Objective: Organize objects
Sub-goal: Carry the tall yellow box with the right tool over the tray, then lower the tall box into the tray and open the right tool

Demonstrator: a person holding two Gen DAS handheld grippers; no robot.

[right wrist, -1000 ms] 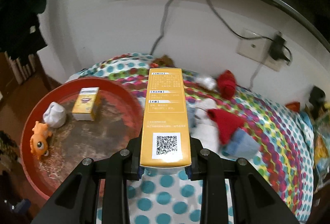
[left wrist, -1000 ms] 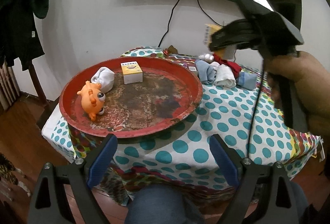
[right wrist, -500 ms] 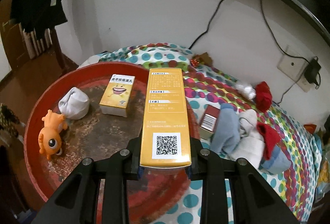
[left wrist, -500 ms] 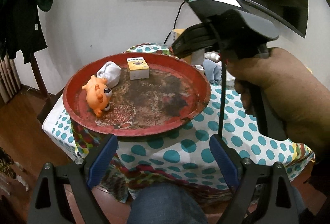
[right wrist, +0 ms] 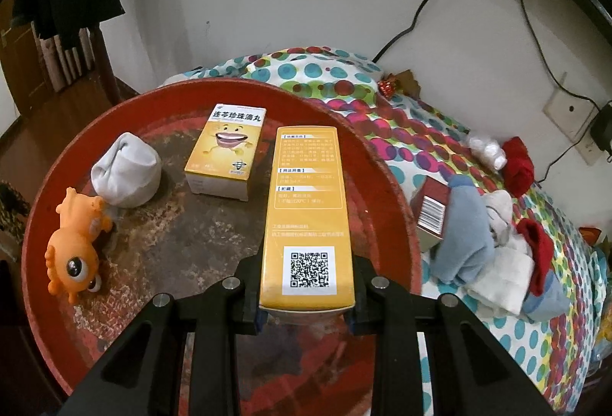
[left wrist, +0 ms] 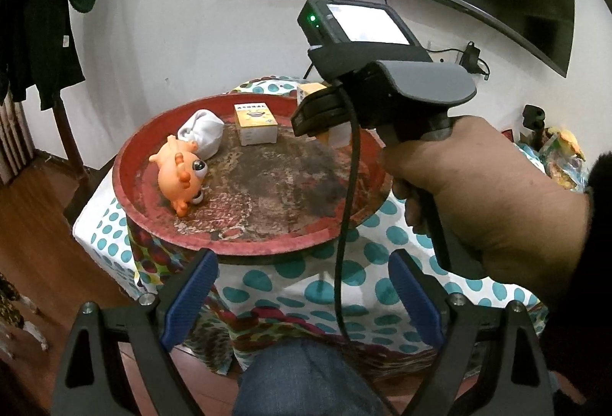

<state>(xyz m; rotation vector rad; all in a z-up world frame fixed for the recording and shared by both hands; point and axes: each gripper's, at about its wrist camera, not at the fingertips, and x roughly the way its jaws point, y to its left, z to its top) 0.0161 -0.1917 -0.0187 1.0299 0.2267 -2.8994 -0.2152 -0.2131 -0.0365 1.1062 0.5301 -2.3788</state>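
A long yellow box over the red tray

The right hand-held gripper [right wrist: 306, 305] squeezes a long yellow box [right wrist: 308, 209] in the middle of the frame, above the round red tray [right wrist: 397, 186] on the spotty worktop [right wrist: 440, 144]. A small yellow box [right wrist: 225, 150], a white sock ball [right wrist: 126, 175] and an orange toy [right wrist: 76, 247] lie in the tray at the left. The left hand-held gripper [left wrist: 302, 293] is wide and holds nothing, low in its frame.
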